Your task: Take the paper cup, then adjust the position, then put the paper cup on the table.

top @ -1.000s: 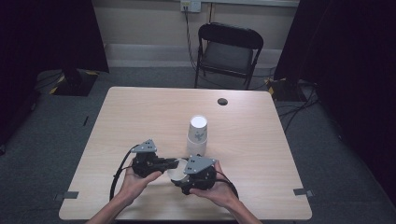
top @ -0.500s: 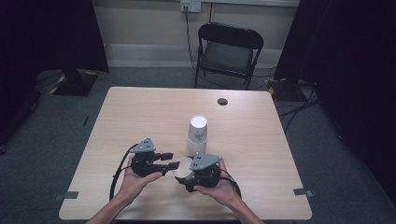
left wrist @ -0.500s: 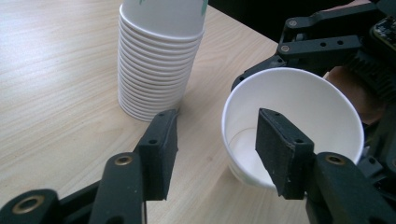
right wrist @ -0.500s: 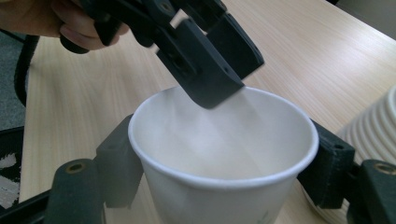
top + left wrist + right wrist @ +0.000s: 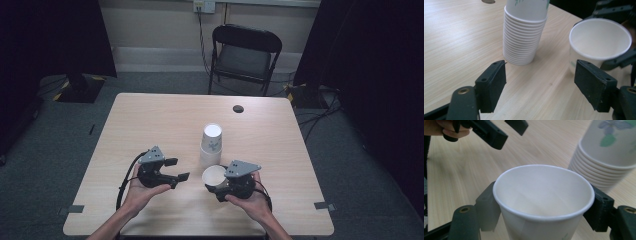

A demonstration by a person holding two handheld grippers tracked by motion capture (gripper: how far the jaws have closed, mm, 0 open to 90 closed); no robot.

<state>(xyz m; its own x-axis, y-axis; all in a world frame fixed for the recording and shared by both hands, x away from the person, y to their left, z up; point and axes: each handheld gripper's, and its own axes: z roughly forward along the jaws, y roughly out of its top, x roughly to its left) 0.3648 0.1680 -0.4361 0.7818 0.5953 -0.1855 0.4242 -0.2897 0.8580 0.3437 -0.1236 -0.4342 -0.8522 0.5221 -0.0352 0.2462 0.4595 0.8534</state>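
Cup (image 5: 214, 176) sits upright, mouth up, between the jaws of the right gripper (image 5: 220, 186), whose pads press its wall on either side, so the hold looks firm. It is near the front edge of the table (image 5: 150, 120), just in front of the stack (image 5: 211, 145) of upturned cups that stands about mid-table. Whether its base rests on the wood or hangs a little above it I cannot tell; the right gripper view hides the bottom. The left gripper (image 5: 177, 170) is wide open and empty, its jaws pointing toward the cup and the stack from the left, apart from both.

The step in hand, as I judge it, is taking one cup off the stack and setting it aside right way up; the separating looks done, the placing not yet. Next, the right gripper would need to bring the cup to a bare patch of table, clear of the stack, set the base flat and open gently so the light paper does not tip. The left gripper is free to steady the stack.
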